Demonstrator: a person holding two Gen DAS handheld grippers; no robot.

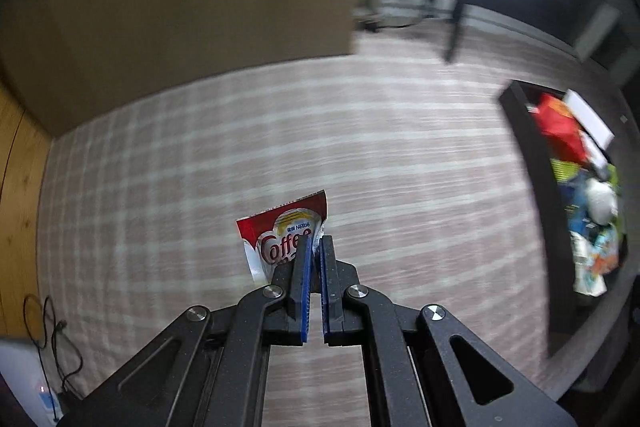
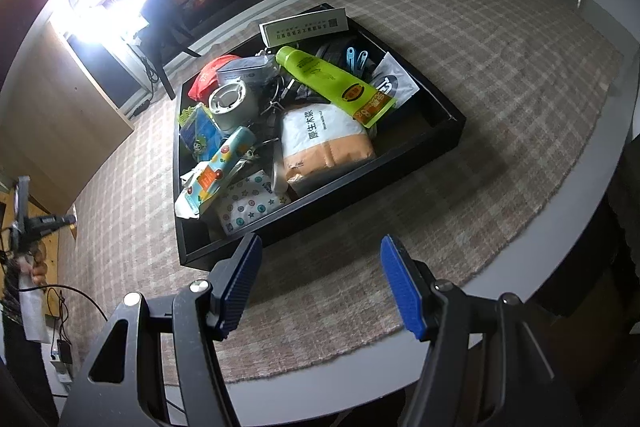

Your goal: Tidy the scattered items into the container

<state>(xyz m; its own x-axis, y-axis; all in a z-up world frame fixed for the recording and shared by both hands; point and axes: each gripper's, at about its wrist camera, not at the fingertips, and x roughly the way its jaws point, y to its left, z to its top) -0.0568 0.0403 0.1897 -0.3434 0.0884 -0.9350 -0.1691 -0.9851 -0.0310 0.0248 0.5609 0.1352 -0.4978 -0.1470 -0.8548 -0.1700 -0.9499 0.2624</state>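
While the left gripper pinches a red and white coffee packet tight in its jaws, the packet hangs in the air above the checked cloth. Off to the side sits the black tray, full of things like a green tube and a tissue pack. Near the tray, the right gripper holds nothing, its jaws wide apart.

A red-and-white coffee sachet hangs above the checked cloth, beside the black tray heaped with items
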